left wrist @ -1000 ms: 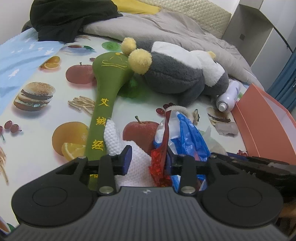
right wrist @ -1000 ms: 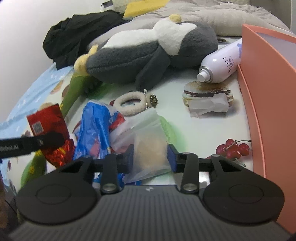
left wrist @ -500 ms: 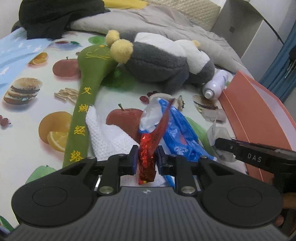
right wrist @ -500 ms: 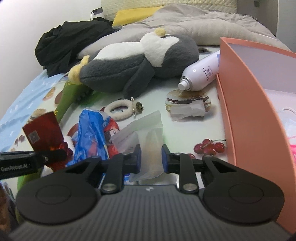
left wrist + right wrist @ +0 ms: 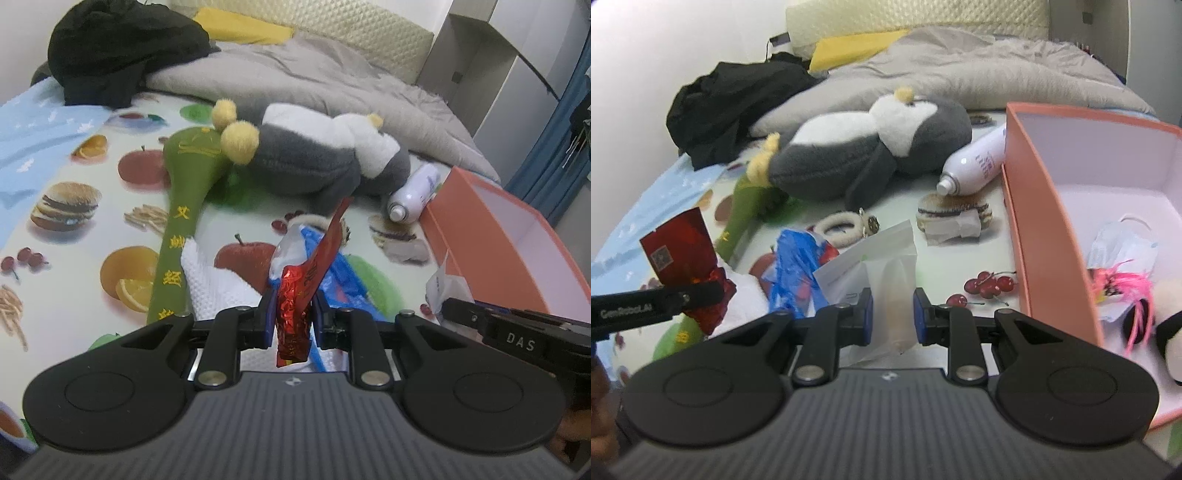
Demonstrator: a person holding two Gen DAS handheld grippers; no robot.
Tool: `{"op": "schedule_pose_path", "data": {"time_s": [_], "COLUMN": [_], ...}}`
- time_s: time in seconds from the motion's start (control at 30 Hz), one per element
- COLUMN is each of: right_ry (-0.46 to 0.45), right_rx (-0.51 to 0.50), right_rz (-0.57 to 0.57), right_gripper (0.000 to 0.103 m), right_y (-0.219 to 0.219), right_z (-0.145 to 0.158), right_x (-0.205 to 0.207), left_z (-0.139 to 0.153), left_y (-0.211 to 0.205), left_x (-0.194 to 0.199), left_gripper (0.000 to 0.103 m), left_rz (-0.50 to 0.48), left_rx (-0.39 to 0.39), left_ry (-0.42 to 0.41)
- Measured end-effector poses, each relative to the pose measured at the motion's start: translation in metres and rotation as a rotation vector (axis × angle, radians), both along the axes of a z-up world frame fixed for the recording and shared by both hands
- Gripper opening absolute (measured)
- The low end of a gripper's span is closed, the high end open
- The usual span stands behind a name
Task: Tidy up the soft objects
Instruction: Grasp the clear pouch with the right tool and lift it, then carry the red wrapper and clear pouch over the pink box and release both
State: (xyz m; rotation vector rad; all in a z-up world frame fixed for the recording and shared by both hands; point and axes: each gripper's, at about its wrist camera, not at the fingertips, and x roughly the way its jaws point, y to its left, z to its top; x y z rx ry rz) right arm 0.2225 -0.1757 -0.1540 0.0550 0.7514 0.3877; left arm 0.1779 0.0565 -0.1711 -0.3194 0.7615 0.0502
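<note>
My left gripper (image 5: pixel 293 317) is shut on a red foil packet (image 5: pixel 306 284), lifted off the fruit-print sheet (image 5: pixel 74 258); the same red packet (image 5: pixel 679 247) shows at the left of the right wrist view. My right gripper (image 5: pixel 892 315) is shut on a clear plastic pouch (image 5: pixel 886 280) with something pale inside, held above the bed. Below lie a blue plastic bag (image 5: pixel 792 273), a white knitted cloth (image 5: pixel 218 288), a green plush stick (image 5: pixel 184 206) and a grey-and-white plush penguin (image 5: pixel 871 147). The salmon box (image 5: pixel 1030 206) stands to the right.
Inside the box are a plastic wrapper (image 5: pixel 1123 247), pink feathers (image 5: pixel 1126 284) and a panda plush (image 5: pixel 1171 332). A white spray bottle (image 5: pixel 975 162) lies by the box wall. A fluffy ring (image 5: pixel 838 229), crumpled tissue (image 5: pixel 956 229), black clothing (image 5: pixel 122 55) and grey duvet (image 5: pixel 314 74) lie farther back.
Both grippers closed on their items a second ago and have since risen, lifting the red packet and the clear pouch off the bed. The box interior came into the right view.
</note>
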Motion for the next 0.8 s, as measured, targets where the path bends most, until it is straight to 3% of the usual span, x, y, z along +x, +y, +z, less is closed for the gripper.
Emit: {"op": "schedule_pose_path", "data": {"time_s": [0.4,0.8], "right_ry": [-0.051,-0.162], "right_rx": [0.051,0.114], "right_rz": [-0.024,-0.096], "right_gripper": [0.026,0.026], "right_y": [-0.029,-0.079], "right_z": [0.053,0.123], "right_x": [-0.025,-0.017], "left_z": [0.05,0.132], "left_y": [-0.03,-0.106], "left_x": [-0.013,0.022], "left_gripper": [0.024,0.024], "left_rz": [-0.028,-0.153], "left_rx": [-0.028,-0.035], "left_ry": [-0.034,-0.127]}}
